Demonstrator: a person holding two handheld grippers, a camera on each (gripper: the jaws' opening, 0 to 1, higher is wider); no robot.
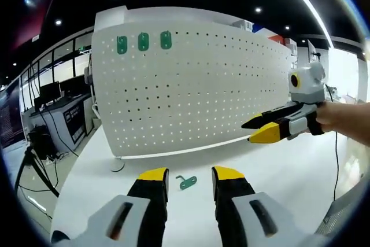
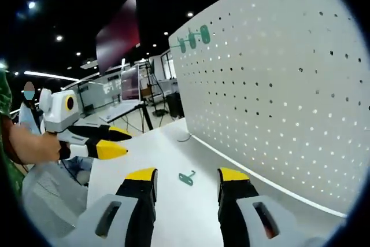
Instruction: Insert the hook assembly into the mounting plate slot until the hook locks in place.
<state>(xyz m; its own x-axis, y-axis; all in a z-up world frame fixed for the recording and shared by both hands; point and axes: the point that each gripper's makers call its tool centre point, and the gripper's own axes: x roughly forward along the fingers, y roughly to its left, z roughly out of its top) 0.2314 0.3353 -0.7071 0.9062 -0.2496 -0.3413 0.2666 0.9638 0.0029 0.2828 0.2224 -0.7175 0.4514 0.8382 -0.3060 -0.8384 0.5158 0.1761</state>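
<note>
Yellow-tipped left gripper (image 1: 189,180) jaws gape wide around flat green hook (image 1: 186,182) on smooth white table (image 1: 277,172).

hook (image 1: 187,182) lies on table (image 1: 277,177) before upright pegboard (image 1: 191,91).

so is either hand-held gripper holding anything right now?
Nothing held. Left hand-held gripper and right hand-held gripper are both open; the small green hook lies loose on the white table.
</note>
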